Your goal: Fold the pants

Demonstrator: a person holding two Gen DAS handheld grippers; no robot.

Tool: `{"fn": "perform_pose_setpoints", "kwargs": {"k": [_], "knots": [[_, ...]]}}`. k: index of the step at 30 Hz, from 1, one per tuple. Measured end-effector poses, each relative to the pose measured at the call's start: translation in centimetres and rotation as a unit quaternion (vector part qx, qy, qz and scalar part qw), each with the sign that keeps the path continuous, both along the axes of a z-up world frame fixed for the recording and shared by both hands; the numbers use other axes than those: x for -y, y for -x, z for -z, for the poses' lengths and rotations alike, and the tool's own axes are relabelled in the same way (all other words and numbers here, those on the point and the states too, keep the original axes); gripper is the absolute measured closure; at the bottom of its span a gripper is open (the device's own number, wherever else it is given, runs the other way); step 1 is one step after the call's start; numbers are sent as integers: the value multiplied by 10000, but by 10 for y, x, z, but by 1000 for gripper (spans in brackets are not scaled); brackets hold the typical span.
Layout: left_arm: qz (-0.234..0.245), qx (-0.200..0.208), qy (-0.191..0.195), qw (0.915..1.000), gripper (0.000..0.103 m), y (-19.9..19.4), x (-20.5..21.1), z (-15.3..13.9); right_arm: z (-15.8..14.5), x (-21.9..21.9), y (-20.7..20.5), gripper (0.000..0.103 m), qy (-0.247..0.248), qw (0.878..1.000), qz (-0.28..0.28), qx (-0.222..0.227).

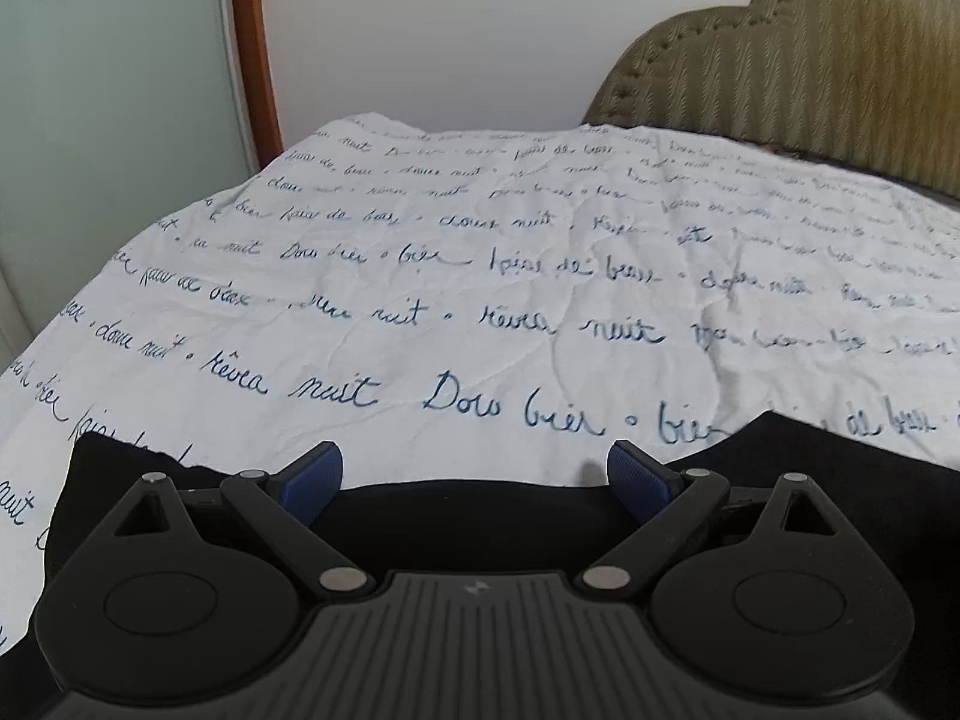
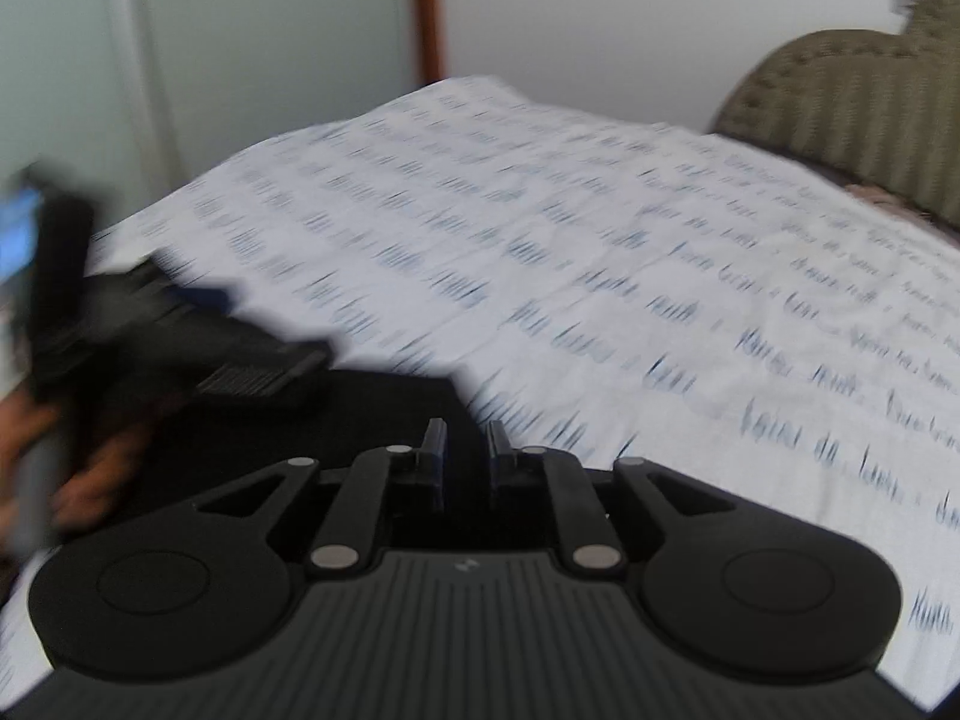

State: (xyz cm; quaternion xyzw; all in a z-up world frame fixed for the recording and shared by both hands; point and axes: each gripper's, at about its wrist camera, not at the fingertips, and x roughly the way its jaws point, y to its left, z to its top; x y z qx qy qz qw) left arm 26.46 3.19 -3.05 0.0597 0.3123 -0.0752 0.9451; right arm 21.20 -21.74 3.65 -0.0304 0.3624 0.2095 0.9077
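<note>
Found the black pants (image 1: 840,480) lying on the near part of the bed, dark cloth spread flat over a white sheet (image 1: 480,276) printed with lines of blue handwriting. Saw their far edge run across the bottom of the left wrist view, with one corner raised toward the right. Noted the left gripper (image 1: 474,474) just over that edge, jaws spread wide, blue pads (image 1: 315,480) well apart and closed on nothing. Made out the left hand (image 2: 90,468) behind it in the right wrist view, blurred. Caught the right gripper (image 2: 465,441) over the pants' right part, jaws drawn narrow with only a slim gap left between the pads; could not tell through the blur whether any cloth sat in it. Beyond the sheet, spotted an olive quilted headboard (image 1: 810,60), a pale wall, a wooden door frame (image 1: 258,48).
</note>
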Motion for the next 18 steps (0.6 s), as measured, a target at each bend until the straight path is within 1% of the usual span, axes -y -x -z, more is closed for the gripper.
{"fn": "perform_pose_setpoints", "kwargs": {"k": [2, 3, 4, 6, 8, 9, 10, 12, 13, 14, 15, 16, 17, 18], "knots": [[-8, 127, -27, 9999, 7, 3, 2, -2, 5, -13, 17, 91, -17, 9993, -366, -111], [-61, 204, -53, 9998, 7, 3, 2, -2, 11, -23, 22, 91, 111, 9990, -422, -114], [-145, 231, -98, 9996, 7, 2, 2, -2, 20, -31, 23, 88, 338, 9986, -388, -150], [-284, 24, -183, 9994, 7, 1, -2, -4, 34, -42, 21, 87, 829, 9965, -79, -110], [-208, -40, 1, 9998, 7, 12, -15, -11, 23, -45, 31, 86, 755, 9969, 225, 80], [-138, -41, 95, 9999, 7, 19, -22, -16, 15, -46, 41, 86, 627, 9973, 265, 273], [-87, -52, 154, 9998, 7, 26, -28, -21, 7, -50, 52, 84, 480, 9979, 205, 393], [-88, -84, 266, 9996, 7, 39, -42, -29, 3, -66, 71, 84, 381, 9979, -238, 458], [-99, -127, 304, 9994, 7, 43, -48, -32, 7, -76, 78, 83, 452, 9971, -452, 413], [-83, -158, 326, 9993, 7, 49, -53, -34, 15, -85, 82, 80, 607, 9958, -610, 321], [-74, -182, 325, 9993, 7, 54, -58, -35, 25, -92, 84, 80, 854, 9939, -638, 290], [-107, -198, 296, 9993, 7, 60, -64, -36, 34, -95, 85, 79, 1062, 9923, -565, 301], [-152, -179, 234, 9994, 7, 66, -71, -38, 36, -94, 86, 79, 1040, 9931, -432, 341], [-209, -127, 151, 9996, 7, 72, -78, -40, 31, -92, 87, 79, 929, 9949, -257, 312]]}}
